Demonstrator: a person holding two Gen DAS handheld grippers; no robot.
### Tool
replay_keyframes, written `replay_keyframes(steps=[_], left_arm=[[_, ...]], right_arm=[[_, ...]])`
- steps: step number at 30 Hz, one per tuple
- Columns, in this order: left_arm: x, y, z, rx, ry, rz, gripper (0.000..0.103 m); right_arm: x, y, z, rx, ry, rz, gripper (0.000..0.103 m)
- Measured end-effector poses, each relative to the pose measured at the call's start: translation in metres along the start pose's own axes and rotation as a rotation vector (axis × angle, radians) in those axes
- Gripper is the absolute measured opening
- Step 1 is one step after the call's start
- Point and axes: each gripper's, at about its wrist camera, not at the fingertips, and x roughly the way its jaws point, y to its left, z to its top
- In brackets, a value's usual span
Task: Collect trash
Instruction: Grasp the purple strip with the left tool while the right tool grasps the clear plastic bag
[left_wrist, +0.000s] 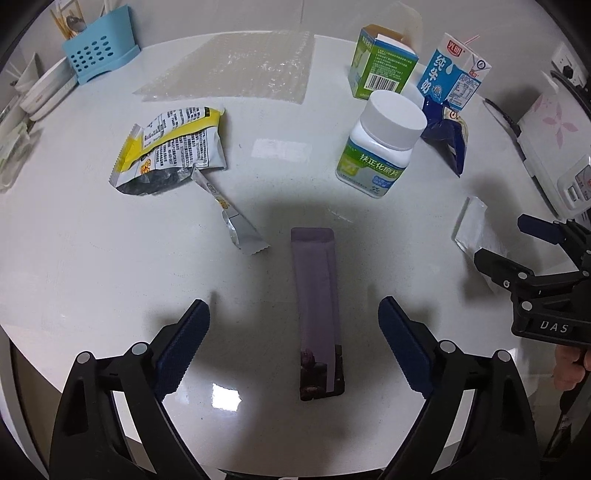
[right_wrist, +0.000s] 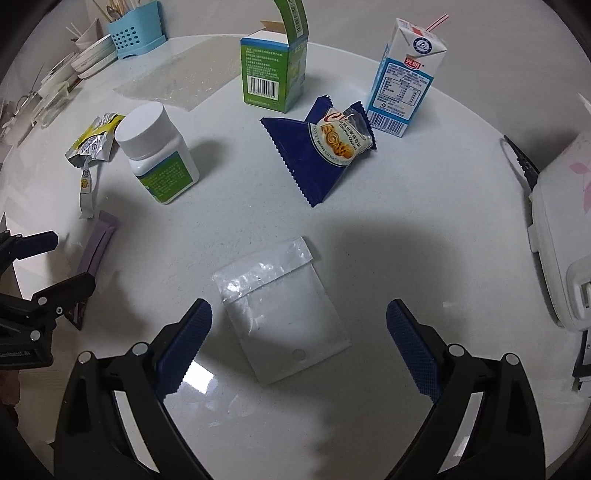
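A long purple sachet (left_wrist: 317, 295) lies flat on the white table (left_wrist: 92, 258), between the spread fingers of my left gripper (left_wrist: 293, 306), which hangs above it, open and not touching it. A flat clear-white pouch (right_wrist: 284, 314) lies under my right gripper (right_wrist: 299, 306), whose jaws stand wide apart over it without gripping it. In the left wrist view the right gripper (left_wrist: 502, 238) shows at the right edge beside the pouch (left_wrist: 471, 225). The right wrist view shows the left gripper (right_wrist: 70, 258) over the purple sachet (right_wrist: 99, 240).
Further back lie a yellow-silver wrapper (left_wrist: 173, 147), a silver strip (left_wrist: 236, 221), a white-capped pill bottle (left_wrist: 380, 147), a blue cookie wrapper (right_wrist: 325, 147), an open green box (right_wrist: 273, 74), a milk carton (right_wrist: 402, 81) and bubble wrap (left_wrist: 236, 66). A white appliance (right_wrist: 561, 229) stands at the right.
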Motion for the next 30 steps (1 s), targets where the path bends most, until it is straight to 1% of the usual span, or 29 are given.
replay_keyframes(steps=[2, 4, 7, 9, 11, 13, 15, 16, 17, 20, 23, 25, 30], left_arm=[[0.005, -0.003, 0.001, -0.003, 0.015, 0.010, 0.085], [0.005, -0.006, 0.001, 0.008, 0.011, 0.024, 0.081], [0.005, -0.009, 0.003, -0.001, 0.015, 0.041, 0.073], [0.005, -0.010, 0.005, -0.010, 0.027, 0.062, 0.062], [0.004, -0.012, 0.007, -0.016, 0.049, 0.078, 0.056], [0.004, -0.012, 0.008, -0.017, 0.072, 0.093, 0.045], [0.002, -0.012, 0.010, -0.026, 0.089, 0.090, 0.025], [0.001, -0.011, 0.010, -0.027, 0.097, 0.086, 0.023], [0.001, -0.012, 0.011, -0.026, 0.103, 0.080, 0.022], [0.001, -0.012, 0.011, -0.023, 0.107, 0.069, 0.018], [0.000, -0.012, 0.010, -0.025, 0.105, 0.058, 0.017], [-0.001, -0.012, 0.010, -0.020, 0.105, 0.054, 0.016], [-0.002, -0.010, 0.008, -0.016, 0.105, 0.038, 0.016]], right_arm=[[0.005, -0.001, 0.004, -0.001, 0.010, 0.007, 0.091], [0.007, -0.003, 0.005, 0.006, 0.008, 0.007, 0.091], [0.012, -0.006, 0.004, 0.022, 0.013, 0.026, 0.091], [0.015, -0.006, 0.003, 0.019, 0.015, 0.027, 0.091], [0.017, -0.005, 0.001, 0.025, 0.017, 0.044, 0.088], [0.016, -0.005, 0.001, 0.030, 0.016, 0.046, 0.088], [0.016, -0.006, 0.000, 0.034, 0.012, 0.049, 0.088], [0.016, -0.006, -0.001, 0.034, 0.008, 0.049, 0.088], [0.016, -0.006, -0.001, 0.034, 0.005, 0.049, 0.087], [0.014, -0.007, -0.002, 0.032, -0.001, 0.051, 0.081], [0.011, -0.008, -0.001, 0.028, -0.003, 0.054, 0.070], [0.009, -0.008, 0.001, 0.031, -0.006, 0.053, 0.061], [0.006, -0.009, 0.001, 0.052, 0.000, 0.047, 0.055]])
